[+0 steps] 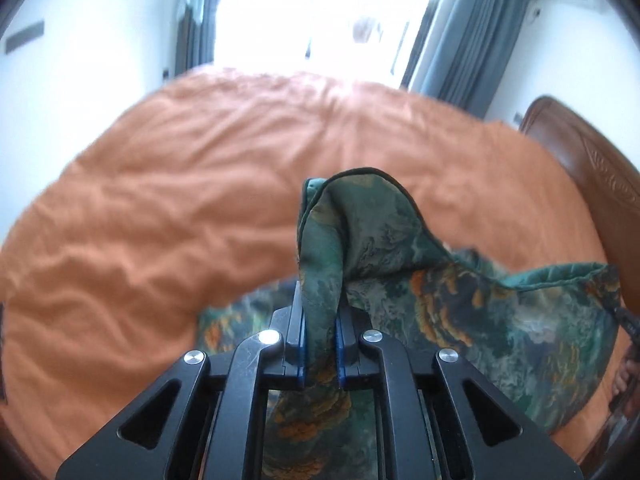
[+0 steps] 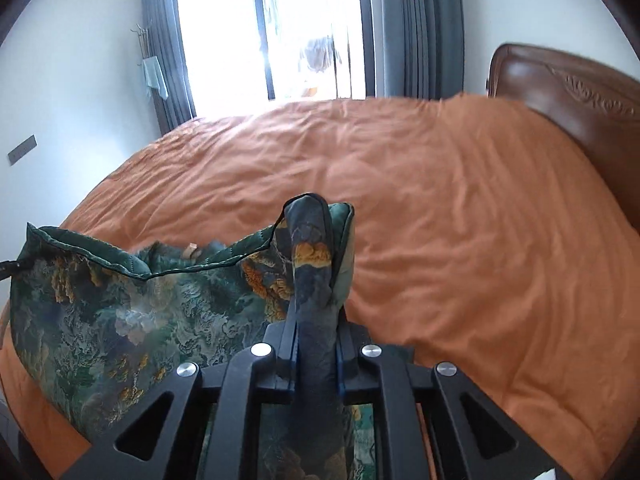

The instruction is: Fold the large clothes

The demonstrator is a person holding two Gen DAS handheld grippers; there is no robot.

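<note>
Both grippers clamped on the garment [image 1: 420, 280], a dark green cloth with an orange and grey landscape print and a piped hem. Left gripper [image 1: 320, 344]: fingers [image 1: 298, 328] pressed together on a bunched corner that pokes up past the tips. Right gripper [image 2: 316, 344]: fingers [image 2: 290, 336] likewise pinched on the other corner, a rolled wad standing up between them.

Garment hangs stretched between the two grippers, top edge sagging in the middle, lifted off the bed [image 2: 440, 220] at the held corners; lower part hidden behind the grippers, cannot tell if it touches the bed. From the left wrist it spreads to the right, from the right wrist to the left.

Bed covered in a rumpled orange sheet. Brown carved headboard [image 2: 568, 92] on the right. Bright window [image 2: 224, 32] with grey curtains [image 2: 420, 28] at the far side. White walls.
</note>
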